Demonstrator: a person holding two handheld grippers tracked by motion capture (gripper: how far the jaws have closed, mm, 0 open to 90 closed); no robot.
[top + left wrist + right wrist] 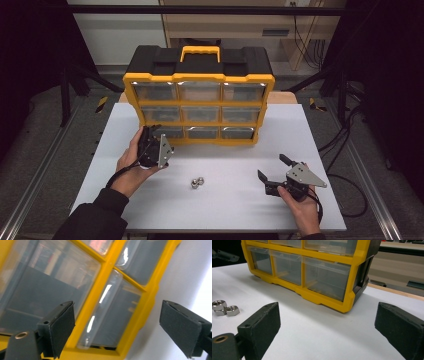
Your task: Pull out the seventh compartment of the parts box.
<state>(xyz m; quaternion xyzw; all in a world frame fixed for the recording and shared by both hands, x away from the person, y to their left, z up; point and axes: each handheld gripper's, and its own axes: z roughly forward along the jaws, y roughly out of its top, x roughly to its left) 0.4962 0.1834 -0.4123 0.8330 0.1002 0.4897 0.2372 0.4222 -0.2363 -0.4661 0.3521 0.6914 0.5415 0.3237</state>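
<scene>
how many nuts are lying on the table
2. Both nuts lie touching each other on the white table, in front of the drawer organizer, between the left hand-held gripper and the right hand-held gripper.

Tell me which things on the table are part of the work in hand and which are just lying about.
In use: left gripper, open at the bottom-left drawer of the yellow drawer organizer.
Probably next: two metal nuts, right gripper open beside them.
Lying about: cables on the floor.
</scene>
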